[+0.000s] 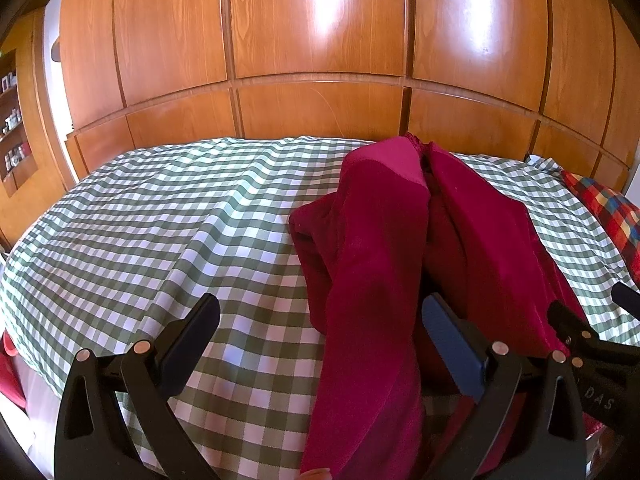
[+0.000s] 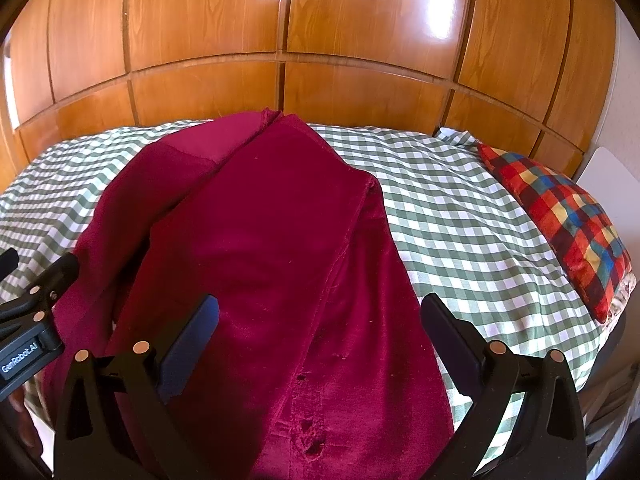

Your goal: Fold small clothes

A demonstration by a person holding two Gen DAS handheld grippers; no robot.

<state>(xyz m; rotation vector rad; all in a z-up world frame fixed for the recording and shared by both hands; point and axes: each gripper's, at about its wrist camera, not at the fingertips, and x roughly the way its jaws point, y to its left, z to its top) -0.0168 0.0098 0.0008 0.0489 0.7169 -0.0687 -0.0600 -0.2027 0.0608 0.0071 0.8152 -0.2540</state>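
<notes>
Bed with green-white checked cover (image 1: pixel 160 220), wood panelling behind; crimson velvet garment (image 2: pixel 280 260) lying lengthwise mid-bed. Left claw (image 1: pixel 320 328) and right claw (image 2: pixel 320 328) both gaping, gripping nothing. I'd be pinching near hem corners evenly, folding flat

Left claw (image 1: pixel 320 332): jaws wide apart, low in frame; left finger over bare bedspread, right finger against the garment's folds.
Garment (image 1: pixel 372 264): crimson, velvety, draped in long folds from near the far bed edge down to the frame bottom.
Bed (image 1: pixel 168 216): green-and-white check cover, lightly rumpled.
Right claw (image 1: pixel 592 332): only part shows at the right edge, beside the garment.
Pillow (image 1: pixel 608 208): multicolour plaid, far right.
Wardrobe (image 1: pixel 312 40): glossy wood panels behind the bed.
</notes>
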